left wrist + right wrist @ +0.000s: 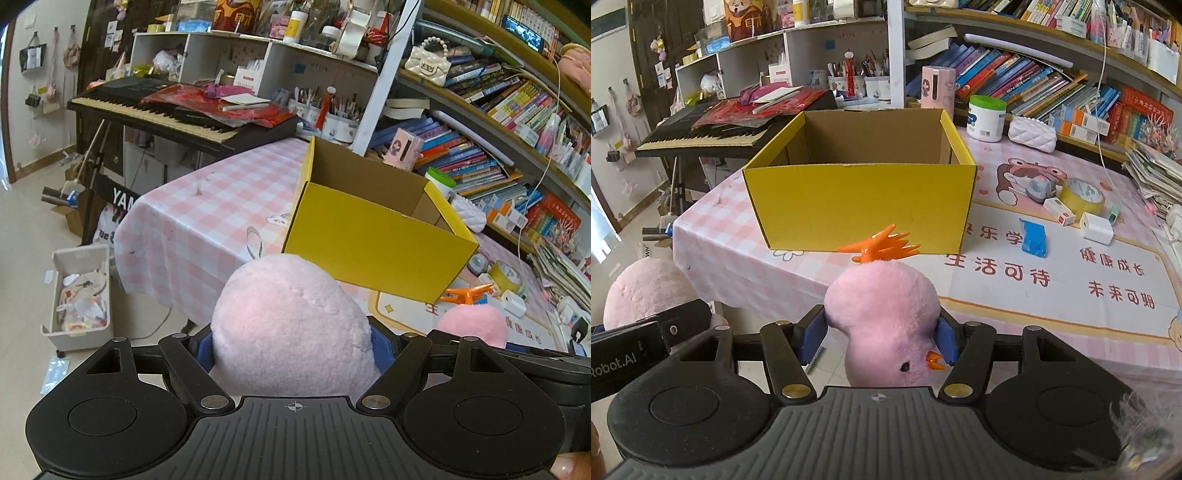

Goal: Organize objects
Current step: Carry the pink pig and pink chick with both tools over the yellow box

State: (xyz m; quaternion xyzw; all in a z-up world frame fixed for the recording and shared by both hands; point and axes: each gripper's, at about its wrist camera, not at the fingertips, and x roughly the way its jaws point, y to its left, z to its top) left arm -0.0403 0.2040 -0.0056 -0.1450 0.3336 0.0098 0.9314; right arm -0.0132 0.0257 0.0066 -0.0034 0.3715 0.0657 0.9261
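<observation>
From the left wrist view, the left gripper (291, 343) is closed about halfway on a pale pink plush (288, 325), its blue pads pressing the rounded body from both sides; the toy is carried in the air, short of the table edge, with the yellow cardboard box (373, 243) beyond it on the pink checked tablecloth (192, 221). This plush looks like a round lump from here, so its long axis and facing cannot be told. A second pink toy shows to the right. From the right wrist view, the right gripper (882, 339) is clamped on a pink plush bird (886, 325), pads squeezing the narrow part between head and body. The bird hangs upside down: its beak and eye sit low, near the gripper, and its orange feet (882, 245) stick up toward the box (857, 199), so its long axis runs roughly along the fingers. The box is open-topped and looks empty. The step in hand appears to be carrying both toys to the box; the next move likely calls for lifting them over the near wall, then opening the jaws above the cavity.
</observation>
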